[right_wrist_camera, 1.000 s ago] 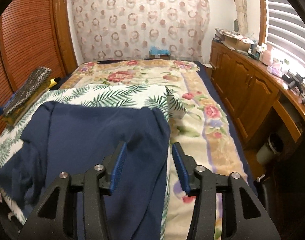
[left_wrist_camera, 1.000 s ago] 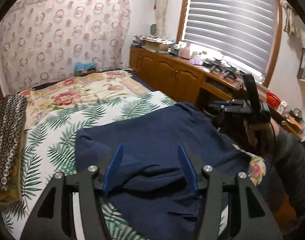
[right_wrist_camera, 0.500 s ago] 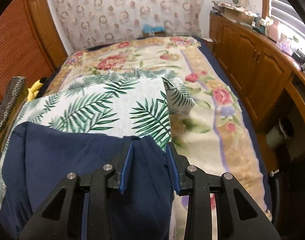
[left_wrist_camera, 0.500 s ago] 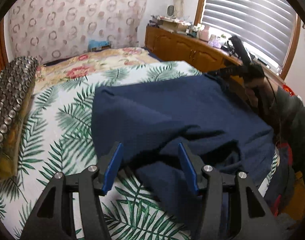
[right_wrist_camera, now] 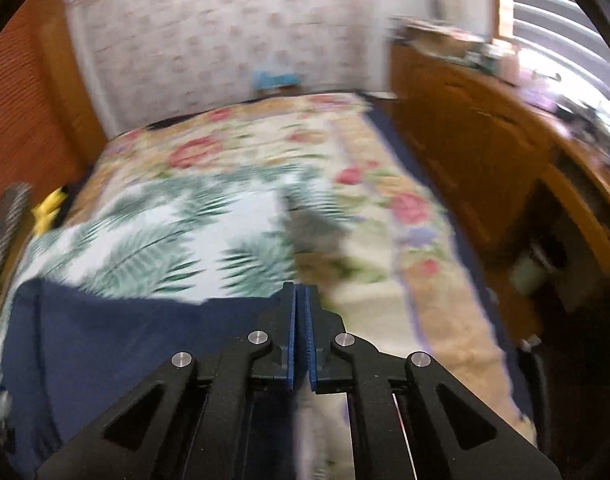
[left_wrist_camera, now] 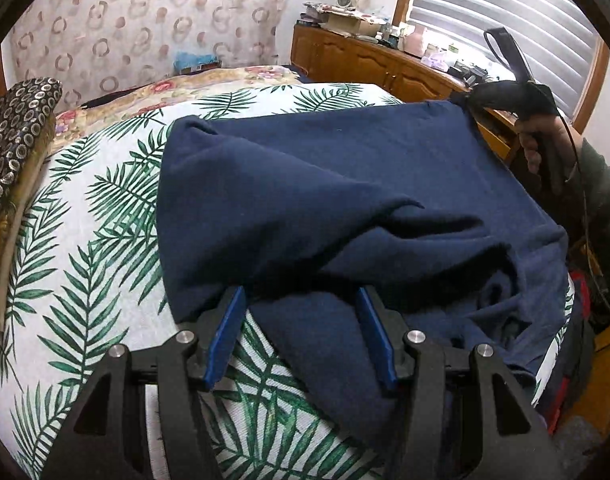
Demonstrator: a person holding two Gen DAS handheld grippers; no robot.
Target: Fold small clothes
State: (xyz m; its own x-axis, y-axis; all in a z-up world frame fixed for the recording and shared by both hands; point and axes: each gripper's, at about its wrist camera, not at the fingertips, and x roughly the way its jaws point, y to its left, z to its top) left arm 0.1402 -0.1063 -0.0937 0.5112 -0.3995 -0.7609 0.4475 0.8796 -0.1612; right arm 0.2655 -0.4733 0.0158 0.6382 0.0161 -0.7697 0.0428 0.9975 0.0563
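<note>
Bedding with a palm-leaf print [left_wrist_camera: 105,216] carries the rumpled navy garment [left_wrist_camera: 325,184] spread across its near right part. Left gripper [left_wrist_camera: 301,332] stands half open, pads apart, over the garment's near edge. Right gripper [right_wrist_camera: 301,320] is fully closed, pinching the garment's far right corner.

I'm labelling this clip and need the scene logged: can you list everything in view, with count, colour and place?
Garment: one, navy blue, spread and rumpled on the palm-leaf sheet, near end of the bed.
Palm-leaf sheet: one, white with green fronds, under the garment.
Floral bedspread: one, cream with pink flowers, far half of the bed.
Folded fabric stack: one, dark with ring print on top, left bed edge.
Curtain: one, pale with ring pattern, far wall.
Wooden cabinet: one, brown, cluttered top, under the blinds.
Blinds: one, white, right wall.
Left gripper: black with blue pads, open over the garment's near edge.
Right gripper: black with blue pads, closed at the garment's far right corner.
</note>
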